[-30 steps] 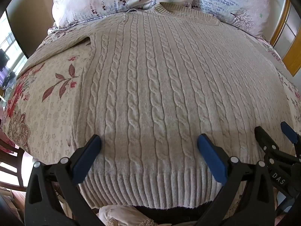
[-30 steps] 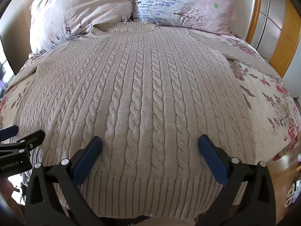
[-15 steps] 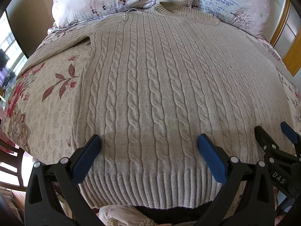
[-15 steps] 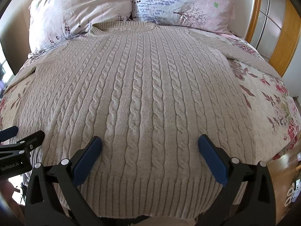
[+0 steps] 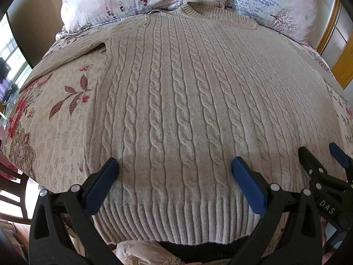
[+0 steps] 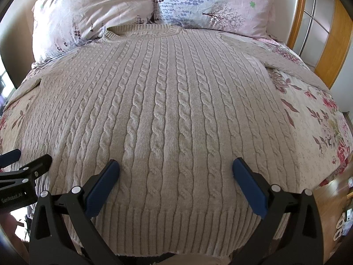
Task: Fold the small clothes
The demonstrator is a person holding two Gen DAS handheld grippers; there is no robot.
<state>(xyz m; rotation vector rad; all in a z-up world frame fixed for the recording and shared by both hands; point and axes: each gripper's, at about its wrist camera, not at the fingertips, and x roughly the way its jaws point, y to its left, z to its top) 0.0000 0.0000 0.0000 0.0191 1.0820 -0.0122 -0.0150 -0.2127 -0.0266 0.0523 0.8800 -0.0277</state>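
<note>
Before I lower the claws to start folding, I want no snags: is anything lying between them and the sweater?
Nothing visible. The left claw and right claw hang open above the sweater, which lies flat on the bed with nothing on it.

A home bedroom: a bed under a floral-printed cotton sheet (image 5: 55,132), 2 pale flowered pillows (image 6: 211,2) at its head, and a wood-framed glazed door (image 6: 317,28) beside it.

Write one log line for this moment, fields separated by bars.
stage: before first fold | beige cable-knit sweater: flat on floral bedsheet | left gripper: open above hem | right gripper: open above hem
</note>
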